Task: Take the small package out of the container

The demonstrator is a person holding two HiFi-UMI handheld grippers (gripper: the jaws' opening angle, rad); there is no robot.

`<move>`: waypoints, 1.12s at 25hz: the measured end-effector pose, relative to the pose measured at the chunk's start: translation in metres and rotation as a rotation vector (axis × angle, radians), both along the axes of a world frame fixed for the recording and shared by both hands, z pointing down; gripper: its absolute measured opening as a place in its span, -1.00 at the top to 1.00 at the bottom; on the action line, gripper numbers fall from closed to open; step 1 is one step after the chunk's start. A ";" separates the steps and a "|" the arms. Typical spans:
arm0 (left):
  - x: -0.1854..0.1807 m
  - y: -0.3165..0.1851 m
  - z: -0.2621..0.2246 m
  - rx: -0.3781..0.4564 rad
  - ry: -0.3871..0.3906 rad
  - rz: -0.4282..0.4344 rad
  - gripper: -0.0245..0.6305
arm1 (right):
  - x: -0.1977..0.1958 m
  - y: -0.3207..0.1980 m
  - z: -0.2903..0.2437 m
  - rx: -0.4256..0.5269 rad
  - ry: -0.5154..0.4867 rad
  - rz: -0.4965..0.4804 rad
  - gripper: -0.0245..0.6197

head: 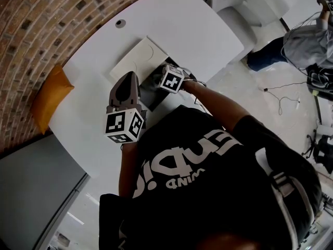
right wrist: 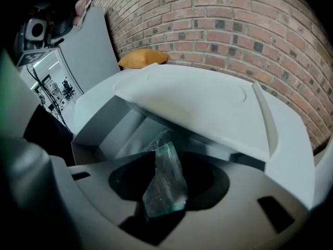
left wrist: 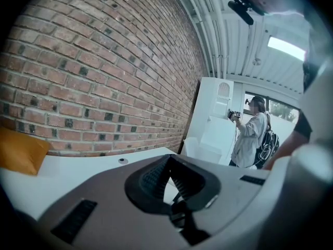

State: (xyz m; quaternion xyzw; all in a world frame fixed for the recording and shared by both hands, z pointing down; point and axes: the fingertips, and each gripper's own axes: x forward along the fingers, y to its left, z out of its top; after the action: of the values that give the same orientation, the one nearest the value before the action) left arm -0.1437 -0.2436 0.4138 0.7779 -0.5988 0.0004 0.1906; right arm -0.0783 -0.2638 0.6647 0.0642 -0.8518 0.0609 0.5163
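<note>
At the far left an orange cushion point(head: 49, 98) is lying on the edge of the white table point(head: 88, 113), well apart from the work. Next comes the left gripper point(left wrist: 169, 178), which is hanging above the table beside the container point(right wrist: 112, 126) and pointing past it toward the brick wall; its jaws are standing a little apart with only bare tabletop showing between them, so it is carrying nothing. Further right, the container is sitting with its white lid point(right wrist: 208, 108) tipped up over the opening, and the right gripper point(right wrist: 169, 189) is reaching steeply down into it (plainly the nearer hand). The small package point(right wrist: 165, 178), a crinkled clear wrapper, is lying straight ahead of that gripper between its partly spread jaws, its long axis running away from the gripper toward the inside of the container. One pad seems to be lying against it, but the other side is sinking into shadow, so a firm pinch is not showing. The coming move looks like closing on the wrapper and drawing it back out under the lid. From the head view the package is not showing at all, since the right gripper's marker cube is covering the opening, and the lid is hiding the container's far half.
</note>
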 end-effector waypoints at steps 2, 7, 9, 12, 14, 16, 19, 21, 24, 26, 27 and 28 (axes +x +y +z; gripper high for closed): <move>0.000 0.000 0.000 0.000 0.000 0.000 0.90 | 0.000 0.000 0.000 -0.001 0.000 0.004 0.43; -0.001 0.000 0.001 -0.005 -0.002 -0.005 0.90 | 0.001 -0.002 0.001 0.000 0.002 0.012 0.50; -0.002 0.001 0.001 -0.005 -0.002 -0.006 0.90 | 0.002 -0.002 0.001 -0.009 0.004 0.010 0.54; -0.001 0.002 0.001 -0.005 -0.001 -0.006 0.90 | 0.004 -0.002 0.000 -0.006 0.010 0.008 0.58; -0.001 0.003 0.001 -0.006 -0.001 -0.007 0.90 | 0.004 -0.002 -0.002 -0.005 0.010 0.008 0.60; -0.002 0.001 0.002 -0.009 0.000 -0.009 0.90 | 0.003 -0.002 -0.002 -0.010 0.007 0.008 0.62; -0.002 0.000 0.004 -0.015 0.001 -0.008 0.90 | 0.003 0.002 -0.004 -0.032 0.002 0.002 0.68; -0.002 0.001 0.005 -0.015 0.002 -0.005 0.90 | 0.004 0.004 -0.005 -0.028 -0.004 0.000 0.71; -0.002 0.003 0.006 -0.012 0.003 0.000 0.90 | 0.005 0.006 -0.007 -0.018 -0.007 0.001 0.75; -0.001 0.002 0.006 -0.014 0.004 -0.001 0.90 | 0.008 0.008 -0.006 -0.031 0.001 0.010 0.78; -0.001 0.001 0.006 -0.016 0.004 -0.003 0.90 | 0.011 0.009 -0.005 -0.043 0.007 0.016 0.80; -0.001 0.000 0.006 -0.017 0.003 -0.004 0.90 | 0.012 0.010 -0.006 -0.047 0.007 0.016 0.82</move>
State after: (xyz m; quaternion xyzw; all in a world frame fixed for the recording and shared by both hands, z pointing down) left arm -0.1445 -0.2437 0.4199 0.7750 -0.6001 0.0037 0.1982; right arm -0.0663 -0.2542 0.6590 0.0592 -0.8478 0.0850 0.5201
